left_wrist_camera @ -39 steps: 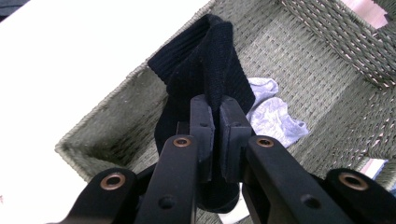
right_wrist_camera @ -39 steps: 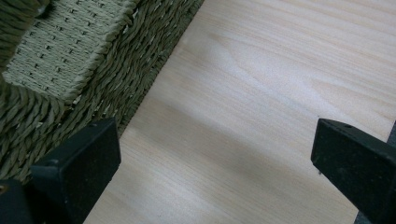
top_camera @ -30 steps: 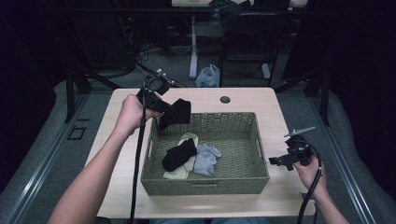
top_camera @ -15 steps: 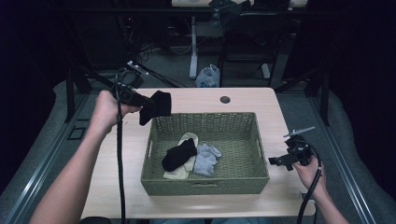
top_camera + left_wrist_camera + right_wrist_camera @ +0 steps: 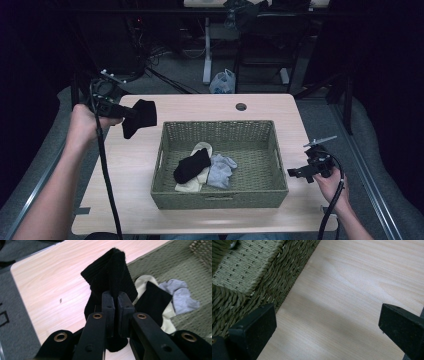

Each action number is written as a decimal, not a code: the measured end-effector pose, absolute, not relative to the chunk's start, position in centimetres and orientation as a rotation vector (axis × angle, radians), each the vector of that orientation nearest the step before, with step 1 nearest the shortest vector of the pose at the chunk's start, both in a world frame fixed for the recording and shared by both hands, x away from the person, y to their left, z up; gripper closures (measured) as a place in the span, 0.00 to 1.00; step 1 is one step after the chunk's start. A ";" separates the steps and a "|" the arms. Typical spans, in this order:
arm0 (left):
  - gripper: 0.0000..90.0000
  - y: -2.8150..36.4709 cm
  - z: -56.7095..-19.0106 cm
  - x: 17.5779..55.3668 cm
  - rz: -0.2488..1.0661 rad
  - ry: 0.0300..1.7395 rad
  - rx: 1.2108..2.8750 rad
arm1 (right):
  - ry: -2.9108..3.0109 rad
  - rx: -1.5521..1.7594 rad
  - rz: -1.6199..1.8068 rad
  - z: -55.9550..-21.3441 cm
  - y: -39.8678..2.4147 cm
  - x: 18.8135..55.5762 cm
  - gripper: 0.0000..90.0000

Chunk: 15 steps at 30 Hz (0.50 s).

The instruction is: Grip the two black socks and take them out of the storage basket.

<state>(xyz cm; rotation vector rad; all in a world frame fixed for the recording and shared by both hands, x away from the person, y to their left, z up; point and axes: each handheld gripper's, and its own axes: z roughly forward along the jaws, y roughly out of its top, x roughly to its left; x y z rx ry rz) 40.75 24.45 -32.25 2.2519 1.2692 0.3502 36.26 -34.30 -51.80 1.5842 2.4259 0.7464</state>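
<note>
My left gripper [image 5: 121,111] is shut on a black sock [image 5: 140,117] and holds it in the air over the table's left side, outside the green woven basket [image 5: 218,131]. In the left gripper view the black sock [image 5: 110,275] is pinched upright between the jaws of the left gripper [image 5: 114,298]. Inside the basket lie another black sock [image 5: 191,165], a cream sock [image 5: 200,149] and a grey sock [image 5: 220,169]. My right gripper [image 5: 295,172] is open, hovering low just right of the basket. In the right gripper view its fingers [image 5: 257,325] stand wide apart over bare wood.
The wooden table [image 5: 130,165] has a round cable hole [image 5: 241,106] near its back edge. A white plastic bag [image 5: 223,82] and table legs stand on the floor behind. Cables trail from both grippers.
My left gripper has carried the black sock leftward, from above the basket's back left corner out over the table's left side. The right gripper has stayed put.
</note>
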 end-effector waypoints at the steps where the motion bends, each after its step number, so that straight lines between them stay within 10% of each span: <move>1: 0.95 24.5 -32.3 40.8 0.350 1.269 2.252 | 2.426 1.584 0.746 -51.8 -34.3 36.3 0.01; 15: 0.96 28.6 -36.5 40.4 0.316 1.434 2.205 | 2.430 1.582 0.741 -51.7 -34.3 36.2 0.01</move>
